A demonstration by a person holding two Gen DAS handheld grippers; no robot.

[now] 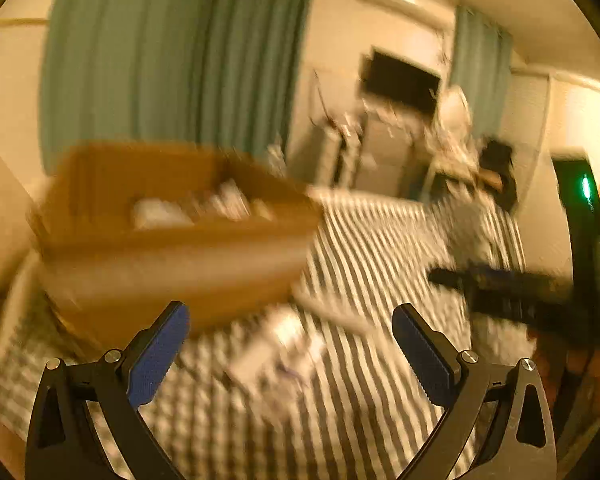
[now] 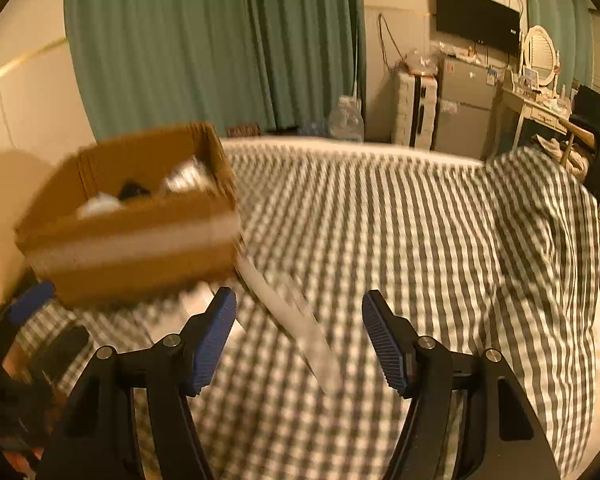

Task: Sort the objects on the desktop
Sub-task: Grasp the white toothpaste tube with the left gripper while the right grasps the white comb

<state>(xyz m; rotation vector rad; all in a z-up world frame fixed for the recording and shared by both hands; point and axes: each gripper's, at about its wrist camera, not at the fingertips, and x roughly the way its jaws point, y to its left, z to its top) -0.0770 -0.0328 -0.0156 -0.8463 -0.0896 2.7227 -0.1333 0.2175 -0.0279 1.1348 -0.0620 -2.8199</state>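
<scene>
So the thing to watch is that long pale stick-like object [image 2: 296, 320] lying on the checked bedspread [image 2: 400, 240], no desk here, it's a bed. It lies just ahead of the right gripper [image 2: 299, 340], between its spread, empty fingers, with its long axis slanting from the near corner of the cardboard box [image 2: 132, 236] down toward the gripper. It's too blurred to say what it is. The left gripper [image 1: 291, 354] is spread wide and empty too, sitting closer to the box front, with some blurry white item [image 1: 276, 352] on the cover ahead of it. I'd say the right hand is better lined up, though it'd probably need to rotate to cross that diagonal.
</scene>
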